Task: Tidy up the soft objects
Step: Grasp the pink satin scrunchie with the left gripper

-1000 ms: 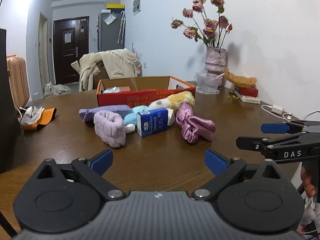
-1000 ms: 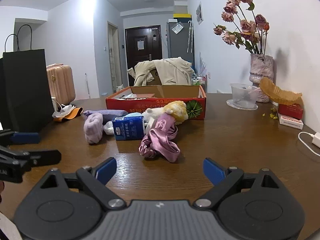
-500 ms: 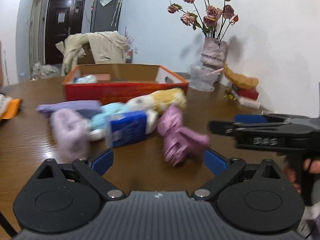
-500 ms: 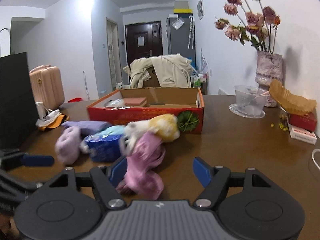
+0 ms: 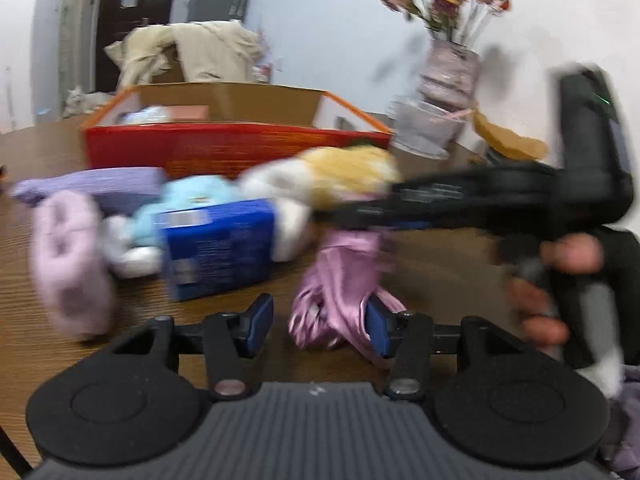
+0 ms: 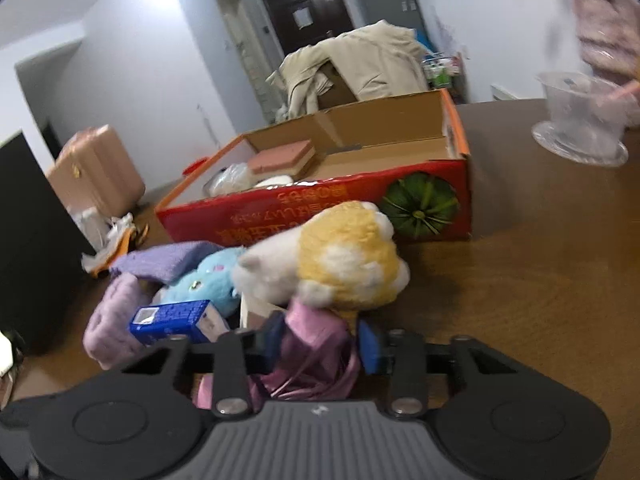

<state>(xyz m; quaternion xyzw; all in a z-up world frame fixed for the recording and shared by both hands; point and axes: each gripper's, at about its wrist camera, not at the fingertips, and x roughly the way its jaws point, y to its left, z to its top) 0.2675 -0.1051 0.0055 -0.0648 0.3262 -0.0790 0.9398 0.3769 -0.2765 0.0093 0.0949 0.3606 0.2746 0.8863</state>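
A pile of soft things lies in front of an open red cardboard box (image 6: 320, 216): a pink satin cloth (image 5: 340, 280), a yellow and white plush (image 6: 344, 256), a blue plush (image 6: 208, 276), a pink fluffy band (image 5: 68, 256), a purple cloth (image 5: 100, 188) and a blue carton (image 5: 220, 248). My right gripper (image 6: 320, 344) has its fingers on both sides of the satin cloth (image 6: 316, 352), partly closed, lifting its top. My left gripper (image 5: 316, 324) has its fingers on both sides of the cloth's lower end, partly closed. The left wrist view is blurred.
A vase of dried roses (image 5: 448, 68) and a clear plastic bowl (image 6: 580, 120) stand at the back right of the brown table (image 6: 540, 280). A black bag (image 6: 32, 240) stands at the left. A pink suitcase (image 6: 96, 172) and a chair with a coat (image 6: 360, 64) stand behind.
Both grippers have moved forward to the pink satin cloth and narrowed around it. The right gripper now reaches over the cloth from the right and its top end is raised.
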